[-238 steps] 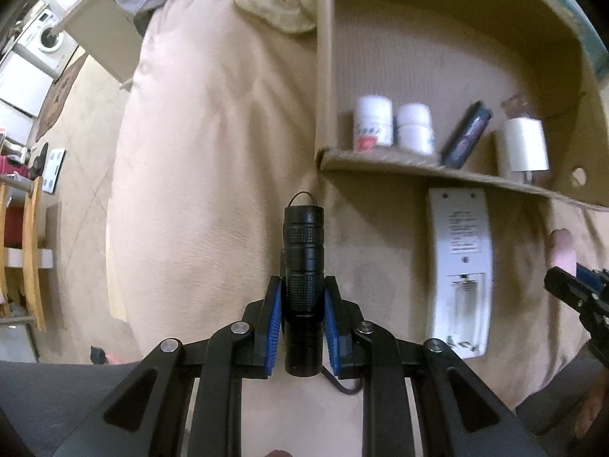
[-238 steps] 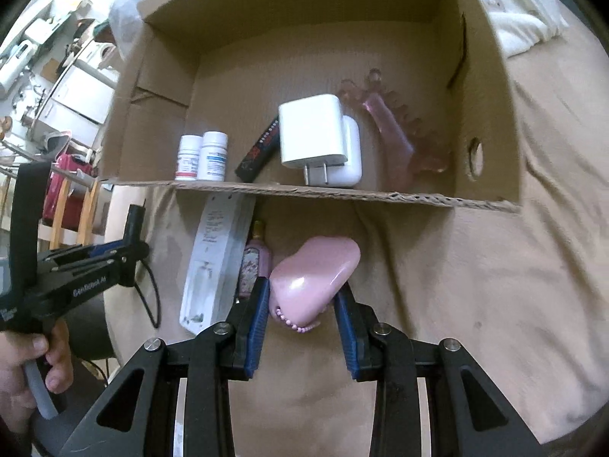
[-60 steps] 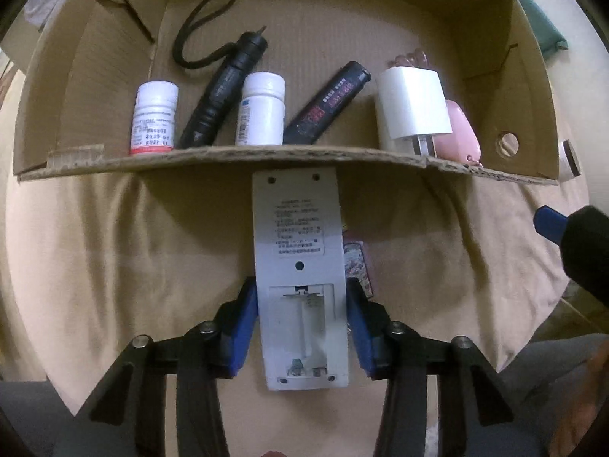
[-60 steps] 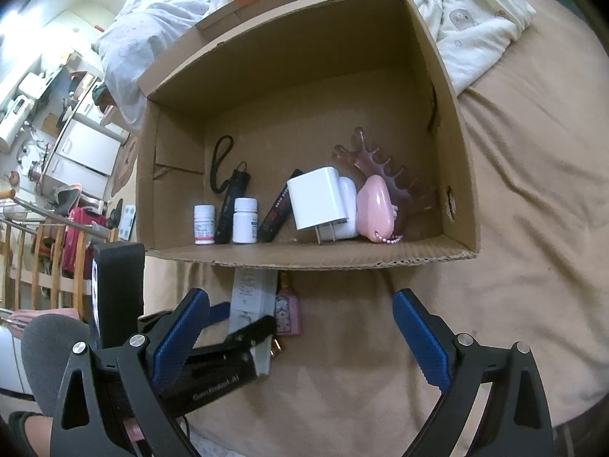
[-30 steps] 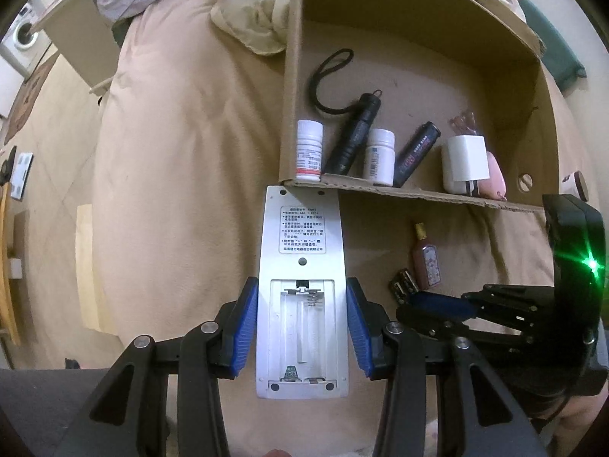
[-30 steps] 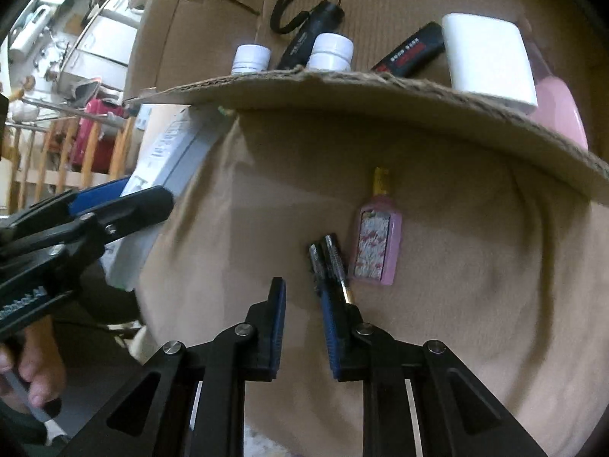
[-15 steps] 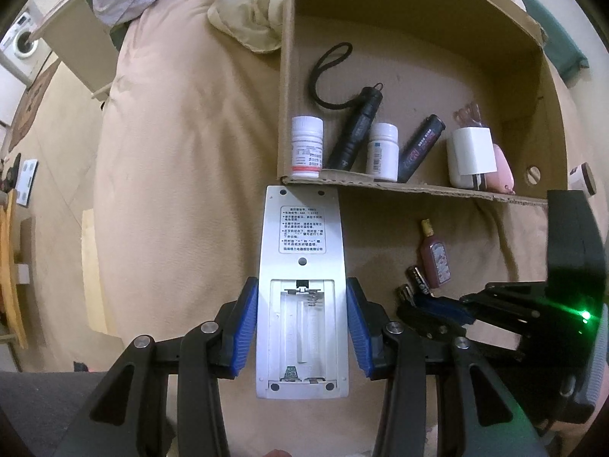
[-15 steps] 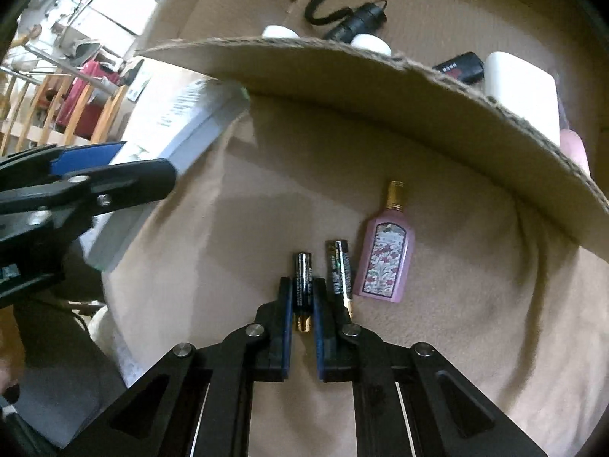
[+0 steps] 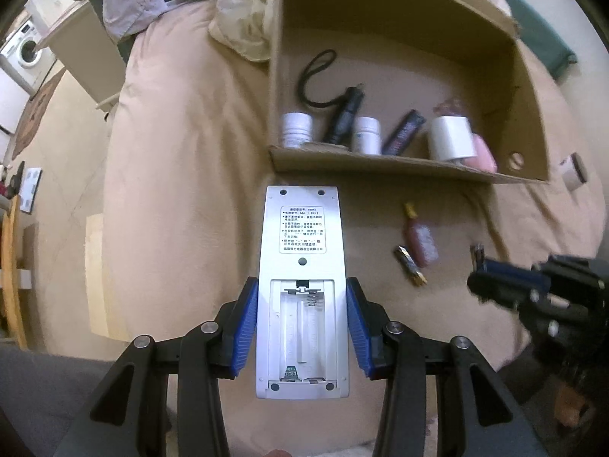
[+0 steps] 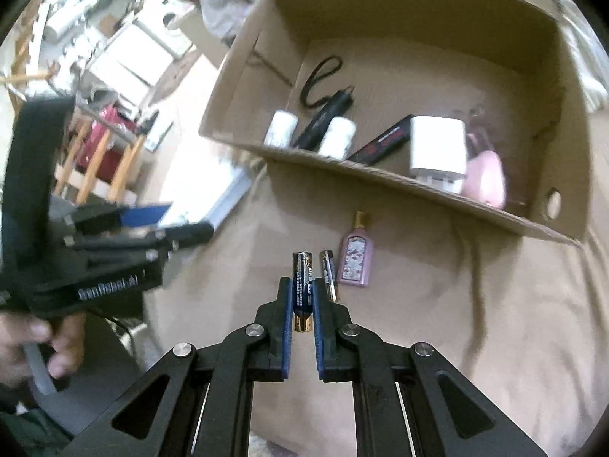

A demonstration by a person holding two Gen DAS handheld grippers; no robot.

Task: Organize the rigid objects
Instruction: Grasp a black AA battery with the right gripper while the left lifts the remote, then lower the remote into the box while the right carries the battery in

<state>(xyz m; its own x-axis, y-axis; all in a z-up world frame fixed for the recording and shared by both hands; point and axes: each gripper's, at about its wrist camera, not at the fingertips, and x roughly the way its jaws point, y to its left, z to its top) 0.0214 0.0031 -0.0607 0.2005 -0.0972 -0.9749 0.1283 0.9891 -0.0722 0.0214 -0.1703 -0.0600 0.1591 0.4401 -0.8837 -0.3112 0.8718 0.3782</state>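
Observation:
My left gripper (image 9: 302,320) is shut on a white remote control (image 9: 302,266), held back side up with its battery bay open and empty. My right gripper (image 10: 303,297) is shut on a dark blue battery (image 10: 302,285) and holds it above the beige bedspread; it also shows at the right of the left wrist view (image 9: 495,278). A second battery (image 10: 328,272) lies on the bedspread beside a pink perfume bottle (image 10: 356,253); both show in the left wrist view, battery (image 9: 410,266) and bottle (image 9: 418,238).
An open cardboard box (image 9: 399,169) lies beyond, holding two white pill bottles (image 9: 297,129), a black flashlight (image 9: 342,118), a black stick (image 9: 403,127), a white charger (image 9: 451,143) and a pink case (image 9: 483,156). A small white roll (image 9: 573,169) lies right of the box.
My right gripper closed on one battery and lifted it off the bedspread, leaving the other beside the perfume bottle. My left gripper keeps hold of the remote, drawn back slightly from the box.

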